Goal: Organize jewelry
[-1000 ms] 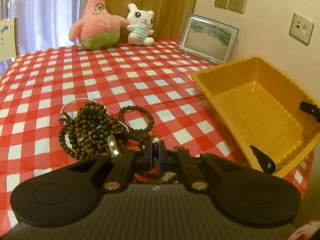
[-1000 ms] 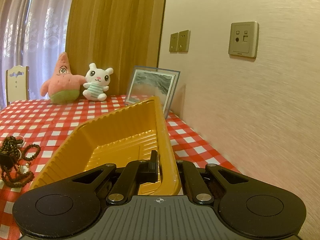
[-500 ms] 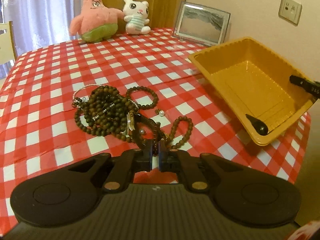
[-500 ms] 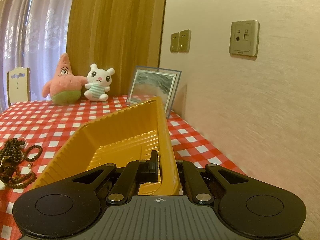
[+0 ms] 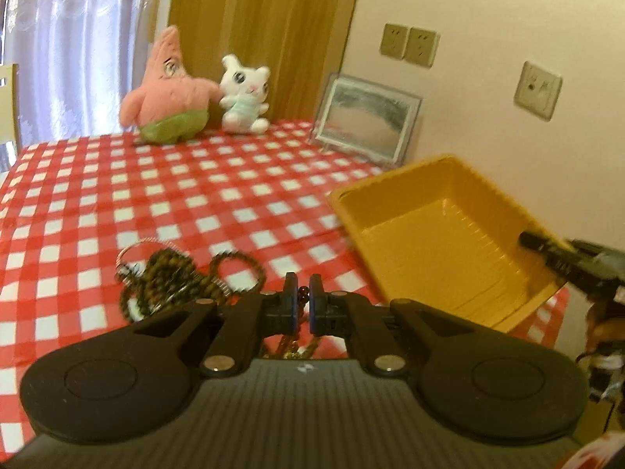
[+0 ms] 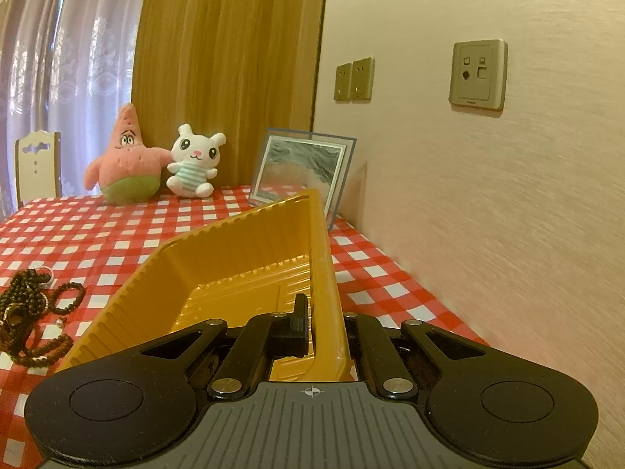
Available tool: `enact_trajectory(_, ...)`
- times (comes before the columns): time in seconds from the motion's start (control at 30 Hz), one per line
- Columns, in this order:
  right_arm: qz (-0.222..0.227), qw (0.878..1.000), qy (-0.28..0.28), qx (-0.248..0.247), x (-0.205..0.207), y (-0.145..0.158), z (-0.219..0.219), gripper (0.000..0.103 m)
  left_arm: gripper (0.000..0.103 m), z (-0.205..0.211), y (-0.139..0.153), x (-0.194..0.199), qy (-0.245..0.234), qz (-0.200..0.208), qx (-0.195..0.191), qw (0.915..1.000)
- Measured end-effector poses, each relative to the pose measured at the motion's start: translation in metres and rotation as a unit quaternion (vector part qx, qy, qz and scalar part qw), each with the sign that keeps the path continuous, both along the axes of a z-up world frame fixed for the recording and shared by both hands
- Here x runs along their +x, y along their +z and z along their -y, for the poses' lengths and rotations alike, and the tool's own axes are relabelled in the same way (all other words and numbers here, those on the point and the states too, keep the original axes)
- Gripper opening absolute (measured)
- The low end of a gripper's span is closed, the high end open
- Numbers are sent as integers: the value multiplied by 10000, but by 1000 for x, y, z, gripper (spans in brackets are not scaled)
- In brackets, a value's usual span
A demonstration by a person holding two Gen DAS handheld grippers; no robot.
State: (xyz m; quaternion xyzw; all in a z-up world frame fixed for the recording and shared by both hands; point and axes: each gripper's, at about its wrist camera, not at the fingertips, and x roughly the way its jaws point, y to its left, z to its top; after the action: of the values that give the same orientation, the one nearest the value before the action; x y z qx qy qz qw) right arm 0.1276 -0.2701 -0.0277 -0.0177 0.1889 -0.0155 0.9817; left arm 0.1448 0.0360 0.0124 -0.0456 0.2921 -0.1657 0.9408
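a dark beaded bracelet point(image 5: 302, 293) is now pinched between the left gripper point(image 5: 301, 297) pads and has risen off the checked tablecloth point(image 5: 234, 195), leaving the bead pile point(image 5: 172, 273) behind. the right gripper point(image 6: 318, 324) stays clamped on the tilted yellow tray point(image 6: 242, 265) rim, so a drop into it looks next.

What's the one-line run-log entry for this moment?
left gripper: shut on beaded strand, above tablecloth | right gripper: shut on yellow tray wall, tray tilted, empty | bead pile: on tablecloth
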Motion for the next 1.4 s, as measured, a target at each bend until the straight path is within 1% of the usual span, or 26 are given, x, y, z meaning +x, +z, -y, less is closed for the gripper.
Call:
enact_trajectory(0.1, 8, 10000, 6, 12, -1, 1, 0, 5, 4, 10, 7, 1, -128, 77, -144, 9998)
enact_trajectory(0.23, 15, 10000, 11, 21, -1, 1, 1, 5, 4, 30, 13, 7, -354, 106, -440, 9983)
enact_trajectory(0.4, 8, 10000, 5, 32, -1, 1, 0, 5, 4, 64, 11, 25, -805, -87, -915, 9925)
enact_trajectory(0.5, 2, 10000, 4, 42, -1, 2, 1, 5, 4, 86, 7, 30, -1030, -213, -1026, 9891)
enact_trajectory(0.6, -5, 10000, 2, 46, -1, 1, 1, 5, 4, 104, -3, 38, -1119, -429, -1047, 9872)
enact_trajectory(0.77, -46, 10000, -12, 70, 0, -1, 2, 5, 5, 122, -27, 51, -1001, -951, -959, 9858)
enact_trajectory(0.8, -53, 10000, -15, 78, 0, -1, 3, 5, 4, 121, -31, 51, -985, -1023, -967, 9851)
enact_trajectory(0.9, -70, 9999, -19, 87, 0, -2, 3, 5, 8, 122, -37, 50, -927, -1140, -978, 9843)
enact_trajectory(0.93, -73, 9999, -22, 94, 0, -2, 3, 5, 9, 121, -37, 49, -954, -1123, -996, 9841)
enact_trajectory(1.0, -85, 9999, -24, 99, 2, -2, 4, 5, 18, 116, -33, 43, -942, -1026, -1030, 9849)
enact_trajectory(1.17, -101, 9999, -31, 120, 3, -2, 5, 5, 21, 95, -22, 27, -687, -708, -1061, 9894)
enact_trajectory(1.23, -101, 9999, -31, 125, 4, -2, 5, 5, 23, 82, -19, 20, -494, -590, -965, 9924)
enact_trajectory(1.3, -106, 9999, -36, 129, 4, -2, 6, 5, 23, 68, -19, 13, -241, -514, -776, 9954)
enact_trajectory(1.4, -106, 9998, -66, 137, 4, -3, 7, 5, 23, 46, -23, 3, 189, -535, -484, 9972)
